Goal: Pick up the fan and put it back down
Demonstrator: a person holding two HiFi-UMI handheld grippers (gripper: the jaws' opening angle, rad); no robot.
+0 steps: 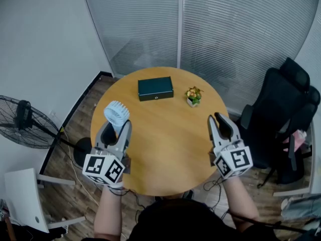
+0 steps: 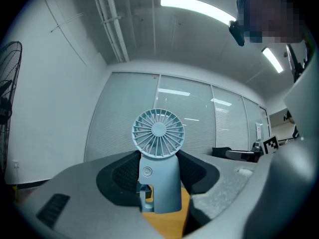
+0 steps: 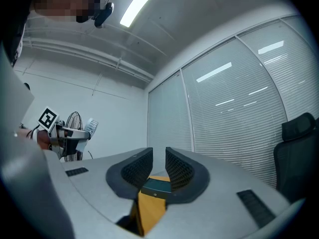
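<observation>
Currently the left claw point(image 2: 158, 166) clamps the fan point(image 2: 158, 133) by its handle, head rising above the jaws.

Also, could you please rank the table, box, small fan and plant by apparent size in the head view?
1. Table
2. Box
3. Small fan, close to the box; partly hidden in the left gripper and nearer the camera, so unsure
4. Plant
</observation>
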